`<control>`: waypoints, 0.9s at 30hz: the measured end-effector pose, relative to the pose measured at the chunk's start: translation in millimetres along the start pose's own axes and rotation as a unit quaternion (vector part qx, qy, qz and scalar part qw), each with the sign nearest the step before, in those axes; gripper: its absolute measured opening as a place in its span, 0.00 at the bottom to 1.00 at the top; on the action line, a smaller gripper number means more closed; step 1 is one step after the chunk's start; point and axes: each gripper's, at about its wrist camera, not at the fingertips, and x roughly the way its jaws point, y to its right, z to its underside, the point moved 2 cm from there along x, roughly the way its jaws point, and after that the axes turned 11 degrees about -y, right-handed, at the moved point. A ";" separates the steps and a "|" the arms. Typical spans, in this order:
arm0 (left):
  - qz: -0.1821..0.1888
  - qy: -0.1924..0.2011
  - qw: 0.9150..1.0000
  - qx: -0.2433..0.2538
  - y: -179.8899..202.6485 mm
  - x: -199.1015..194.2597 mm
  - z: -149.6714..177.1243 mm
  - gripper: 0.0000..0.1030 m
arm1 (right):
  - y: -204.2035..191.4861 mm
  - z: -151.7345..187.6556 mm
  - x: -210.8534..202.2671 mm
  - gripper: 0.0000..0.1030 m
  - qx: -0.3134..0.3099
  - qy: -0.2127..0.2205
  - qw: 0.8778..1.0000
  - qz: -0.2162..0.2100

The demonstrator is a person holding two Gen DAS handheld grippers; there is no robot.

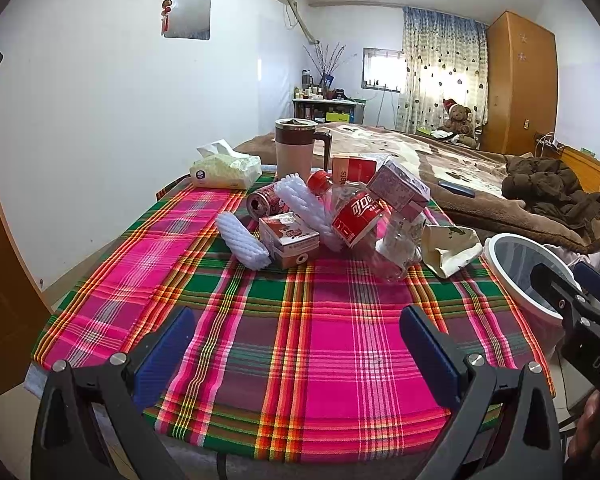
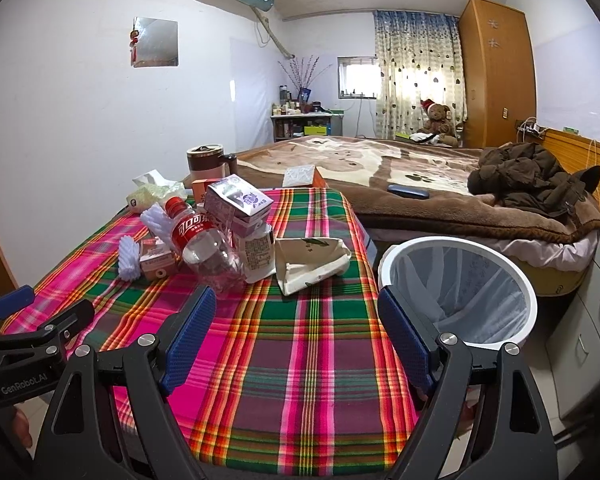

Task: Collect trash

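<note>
both tongs (image 1: 296,328) (image 2: 296,324) released, empty above plaid tablecloth (image 1: 320,340) near trash pile (image 1: 332,216)

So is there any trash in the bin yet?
No, the bin shows only its clear liner, while the plastic bottle lies on the table.

A tipped clear cola bottle (image 2: 204,244), cartons and crumpled cream wrapper (image 2: 310,264) lie heaped beside the white-rimmed lined bin (image 2: 460,292).

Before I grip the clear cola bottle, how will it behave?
The cola bottle looks empty, so probably light. Its clear wall appears dented, so it may crumple between the fingers. It lies tilted against the purple carton, which might shift when it is lifted.
</note>
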 end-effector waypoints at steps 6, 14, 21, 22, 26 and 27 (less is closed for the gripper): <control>0.000 0.003 1.000 -0.002 -0.6 0.3 -1.0 1.00 | 0.1 -0.2 -0.2 0.82 -0.001 0.001 1.000 0.000; 0.003 0.024 1.000 -0.009 -4.2 -6.1 -2.0 1.00 | -0.7 -0.5 -0.4 0.82 0.001 0.002 1.000 0.002; 0.003 0.024 1.000 -0.010 -5.3 -6.2 -2.0 1.00 | -0.2 -0.9 -0.1 0.82 0.002 0.004 1.000 0.002; 0.003 0.024 1.000 -0.010 -5.0 -6.4 -2.0 1.00 | -0.1 -1.1 -0.1 0.82 0.002 0.004 1.000 0.003; 0.004 0.024 1.000 -0.010 -4.4 -6.8 -2.2 1.00 | -0.3 -1.1 -0.2 0.82 0.002 0.004 1.000 0.003; 0.003 0.024 1.000 -0.010 -4.3 -6.5 -2.5 1.00 | -0.4 -1.4 0.1 0.82 0.002 0.004 1.000 0.003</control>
